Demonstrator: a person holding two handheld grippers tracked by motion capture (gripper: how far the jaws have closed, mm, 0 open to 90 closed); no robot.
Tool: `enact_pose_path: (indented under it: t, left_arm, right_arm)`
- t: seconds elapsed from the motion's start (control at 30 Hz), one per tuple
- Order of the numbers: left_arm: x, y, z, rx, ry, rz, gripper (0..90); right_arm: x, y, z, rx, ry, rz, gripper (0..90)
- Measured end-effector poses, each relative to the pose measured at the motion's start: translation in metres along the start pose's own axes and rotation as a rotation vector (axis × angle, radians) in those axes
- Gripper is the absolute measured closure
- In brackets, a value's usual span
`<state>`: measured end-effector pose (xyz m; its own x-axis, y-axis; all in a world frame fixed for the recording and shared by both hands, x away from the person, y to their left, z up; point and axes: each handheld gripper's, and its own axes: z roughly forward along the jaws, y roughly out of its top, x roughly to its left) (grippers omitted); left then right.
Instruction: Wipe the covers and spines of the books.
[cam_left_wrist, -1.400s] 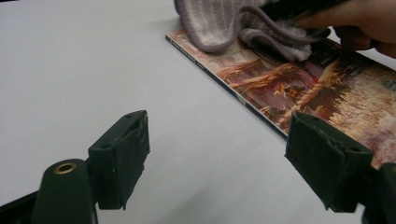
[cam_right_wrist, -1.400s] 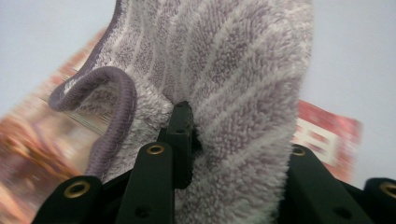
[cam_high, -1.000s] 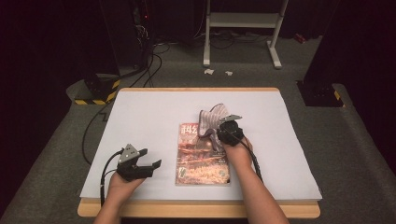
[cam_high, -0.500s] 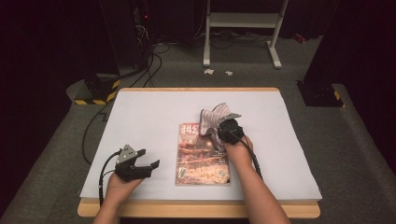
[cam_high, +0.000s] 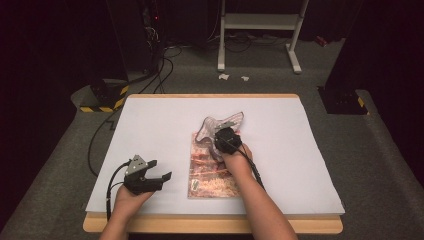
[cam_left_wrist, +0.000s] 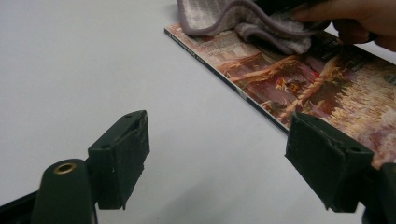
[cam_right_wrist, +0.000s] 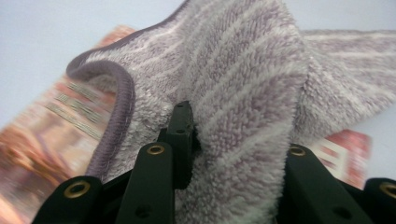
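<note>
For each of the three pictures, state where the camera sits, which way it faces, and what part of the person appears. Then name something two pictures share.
High view: above the person's side, facing forward and down on the table; both forearms, left tongs, right tongs.
Left gripper view: rides the left tongs, open, facing across the table at the magazine; the other hand shows.
Right gripper view: rides the right tongs, shut on the towel.
Shared: towel and magazine appear in all.

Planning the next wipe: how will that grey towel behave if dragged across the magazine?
The towel looks floppy: it folds and bunches where the right claw pinches it. Its fluffy pile probably drags rather than slides. The thin magazine might shift along with it.
</note>
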<state>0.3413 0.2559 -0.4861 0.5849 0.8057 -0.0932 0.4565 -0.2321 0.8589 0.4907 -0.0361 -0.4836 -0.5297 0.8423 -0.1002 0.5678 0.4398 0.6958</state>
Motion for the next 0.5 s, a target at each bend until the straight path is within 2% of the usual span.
enact_pose_path:
  t: [0.5]
  left_arm:
    - [0.003,-0.001,-0.003,-0.006,-0.001,-0.012,21.9]
  right_arm:
    - [0.064,0.028,0.02,-0.02,0.086,-0.084,68.3]
